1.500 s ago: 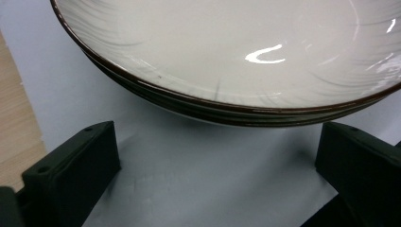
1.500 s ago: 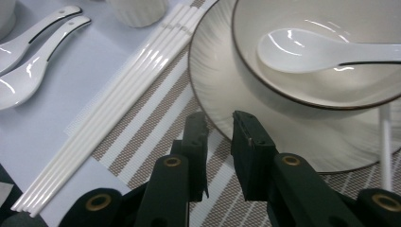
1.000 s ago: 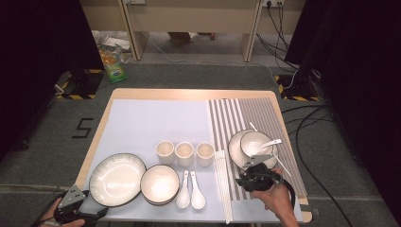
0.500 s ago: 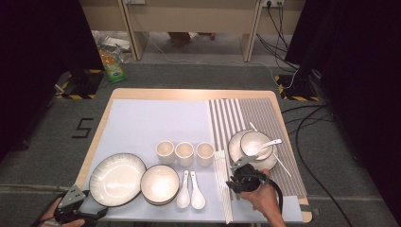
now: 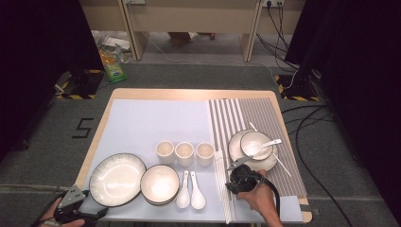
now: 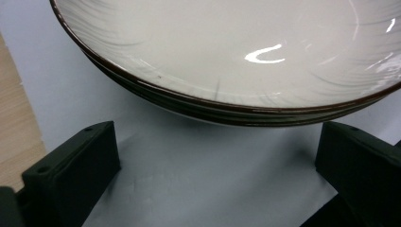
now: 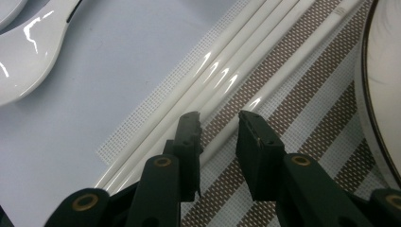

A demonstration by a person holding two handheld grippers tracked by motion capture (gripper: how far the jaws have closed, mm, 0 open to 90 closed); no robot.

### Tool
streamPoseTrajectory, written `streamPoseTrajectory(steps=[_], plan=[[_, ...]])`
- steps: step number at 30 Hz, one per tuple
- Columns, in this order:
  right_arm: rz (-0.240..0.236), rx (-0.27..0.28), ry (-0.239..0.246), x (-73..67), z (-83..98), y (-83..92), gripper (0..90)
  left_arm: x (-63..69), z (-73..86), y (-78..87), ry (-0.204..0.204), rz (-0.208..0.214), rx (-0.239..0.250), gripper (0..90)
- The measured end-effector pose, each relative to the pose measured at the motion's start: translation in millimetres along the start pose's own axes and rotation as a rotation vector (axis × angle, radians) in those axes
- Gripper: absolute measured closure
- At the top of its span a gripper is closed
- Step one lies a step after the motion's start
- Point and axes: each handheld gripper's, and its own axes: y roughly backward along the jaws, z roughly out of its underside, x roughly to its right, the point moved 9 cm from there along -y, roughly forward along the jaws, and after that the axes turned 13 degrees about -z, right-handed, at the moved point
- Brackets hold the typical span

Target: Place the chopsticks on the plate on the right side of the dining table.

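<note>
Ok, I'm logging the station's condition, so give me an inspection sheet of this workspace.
Surface: wooden table, pale blue mat, striped mat.
Job's things: white chopsticks lying along the mats' seam.
Clutter: large plate, bowl, two spoons, three cups, bowl with spoon on a plate.
Grippers: right gripper slightly open, one chopstick between its jaws, pads not pressing; left gripper open before the large plate.
Cables: black cables on the floor, right.
Surroundings: green packet, dark curtains.

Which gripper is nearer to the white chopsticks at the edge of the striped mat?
Right. The right gripper hovers directly over the chopsticks, jaws slightly apart astride one stick. The left gripper sits at the table's opposite corner, by the large plate.
</note>
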Motion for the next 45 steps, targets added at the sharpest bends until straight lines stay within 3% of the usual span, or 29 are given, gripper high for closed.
streamPoseTrajectory(steps=[11, 18, 32, 38, 41, 45], plan=[[0.011, -0.064, -0.002, 15.3, 12.7, 12.5, 79.8, 0.0, 0.0, 0.0, 0.000, 0.000, -0.001, 0.0], [0.013, -0.084, -0.063, 35.4, 29.4, 27.9, 84.2, 0.1, 0.0, 0.1, 0.002, 0.001, 0.003, 0.0], [0.031, -0.141, -0.122, 54.2, 66.2, 54.6, 84.8, 0.4, 0.1, 0.7, 0.000, 0.004, -0.009, 0.0], [0.032, -0.161, -0.125, 56.2, 71.1, 58.0, 84.0, 0.3, 0.2, 0.7, 0.001, 0.004, -0.009, 0.0], [0.027, -0.188, -0.129, 56.6, 68.3, 56.8, 83.9, 0.1, 0.2, 0.5, 0.001, 0.003, -0.003, 0.0], [0.042, -0.291, -0.114, 56.2, 63.2, 54.0, 84.1, 0.1, 0.4, 0.7, 0.000, 0.003, -0.005, 0.0]])
